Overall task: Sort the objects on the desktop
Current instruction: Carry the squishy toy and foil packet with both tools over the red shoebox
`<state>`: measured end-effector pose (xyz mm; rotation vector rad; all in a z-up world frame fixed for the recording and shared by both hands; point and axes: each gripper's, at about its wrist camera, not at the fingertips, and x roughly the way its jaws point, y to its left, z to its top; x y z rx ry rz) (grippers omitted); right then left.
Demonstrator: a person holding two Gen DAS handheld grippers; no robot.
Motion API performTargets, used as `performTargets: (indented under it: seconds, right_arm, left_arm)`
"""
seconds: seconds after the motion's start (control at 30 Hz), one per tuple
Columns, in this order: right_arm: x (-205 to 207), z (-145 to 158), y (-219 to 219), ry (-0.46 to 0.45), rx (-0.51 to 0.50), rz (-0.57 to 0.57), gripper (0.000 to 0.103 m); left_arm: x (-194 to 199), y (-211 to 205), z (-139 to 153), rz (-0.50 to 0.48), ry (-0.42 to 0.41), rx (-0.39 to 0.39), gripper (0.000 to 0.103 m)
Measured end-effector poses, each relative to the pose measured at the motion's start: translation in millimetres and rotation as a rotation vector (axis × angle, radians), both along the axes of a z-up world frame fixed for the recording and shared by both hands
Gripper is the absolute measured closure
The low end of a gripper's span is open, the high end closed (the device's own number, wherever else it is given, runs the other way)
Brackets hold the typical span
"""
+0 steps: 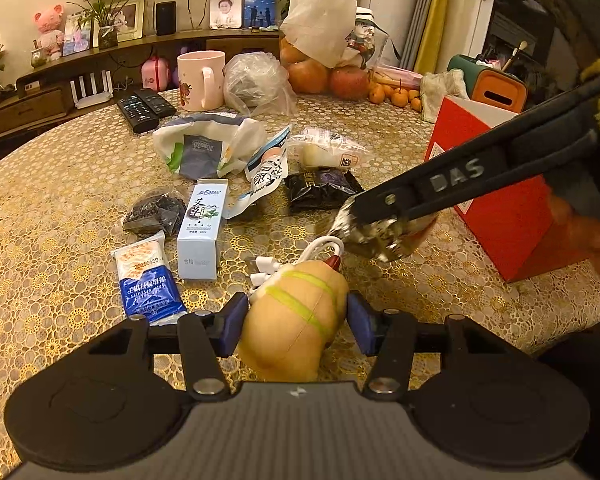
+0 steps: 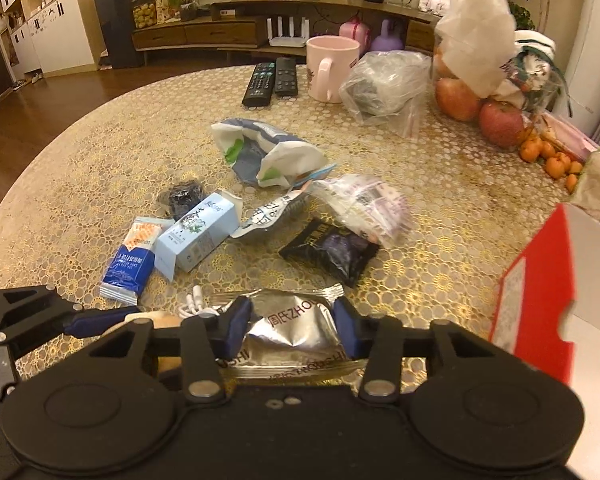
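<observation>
Plush toy (image 1: 296, 320) clamped in left gripper (image 1: 298, 322) jaws, beside red box (image 1: 496, 216). Silver snack packet (image 2: 290, 330) pinched in right gripper (image 2: 292, 326) jaws, left of box.

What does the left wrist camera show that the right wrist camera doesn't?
Only the left wrist view shows the tan plush toy with green stripes fully, between the left tongs, plus the green and orange container behind the red cardboard box. Only the right wrist view shows the silver foil snack packet face-on in the right tongs. Both show the pink ceramic mug, the pale blue carton and the black snack pouch.
</observation>
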<state>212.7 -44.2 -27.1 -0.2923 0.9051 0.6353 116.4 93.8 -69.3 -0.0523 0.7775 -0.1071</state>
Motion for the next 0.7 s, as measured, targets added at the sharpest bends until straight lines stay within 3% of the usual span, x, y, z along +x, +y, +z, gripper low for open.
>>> performTargets:
  seconds: [0.37,0.7]
  right_arm:
    - [-15,25,-45,-0.027,0.047,-0.061,0.058]
    - [-36,58,-78,-0.078,0.071,-0.077,0.058]
  left_arm:
    - [-21,-15,21,-0.001,-0.024,0.003,0.051]
    - [-30,-41,58,-0.049,-0.072,0.019,0.051]
